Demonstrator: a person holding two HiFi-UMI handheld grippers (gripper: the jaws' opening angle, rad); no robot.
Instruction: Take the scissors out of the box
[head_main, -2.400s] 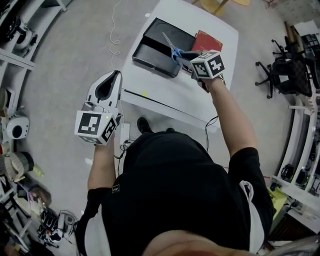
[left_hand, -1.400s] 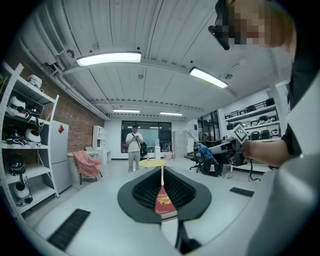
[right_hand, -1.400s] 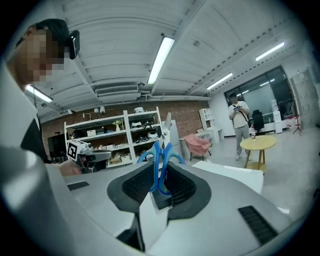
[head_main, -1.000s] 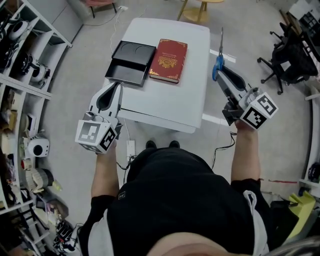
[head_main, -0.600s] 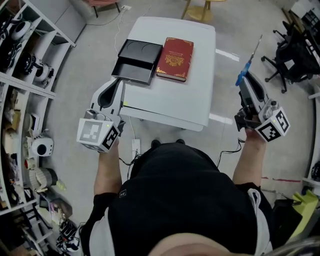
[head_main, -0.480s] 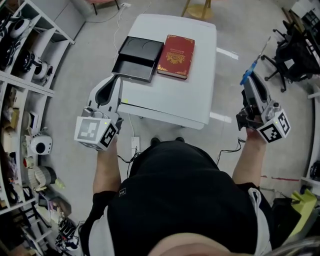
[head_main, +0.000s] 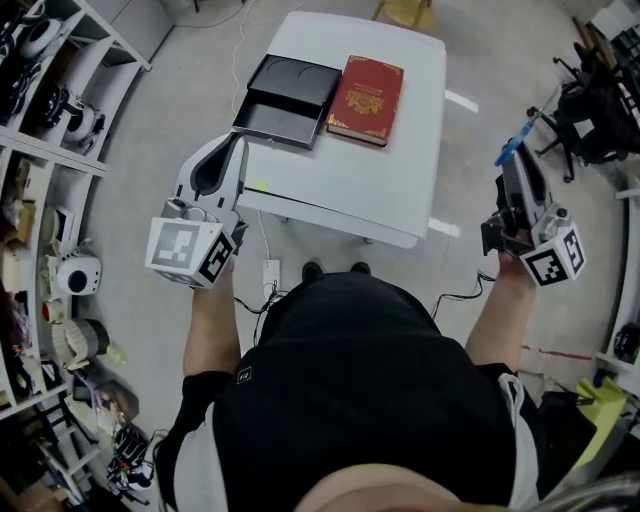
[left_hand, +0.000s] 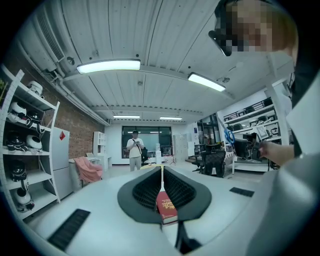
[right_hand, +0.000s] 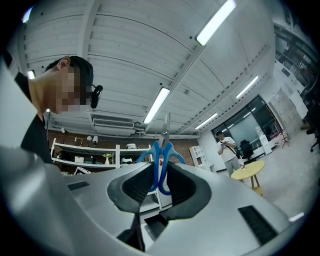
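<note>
right gripper: clamped on blue-handled metal scissors, blades up.
left gripper: jaws together, empty.
risk: scissors might swing or slip, pinched only at handles.

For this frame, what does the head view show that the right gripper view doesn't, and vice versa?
Only the head view: the white table, with the open black box and the red hardcover book side by side on it, and the left gripper near the table's left edge.
Only the right gripper view: ceiling strip lights, a white wall shelf, and a distant person near a round yellow table.
Both: the right gripper clamped on the blue-handled scissors, out of the box.
</note>
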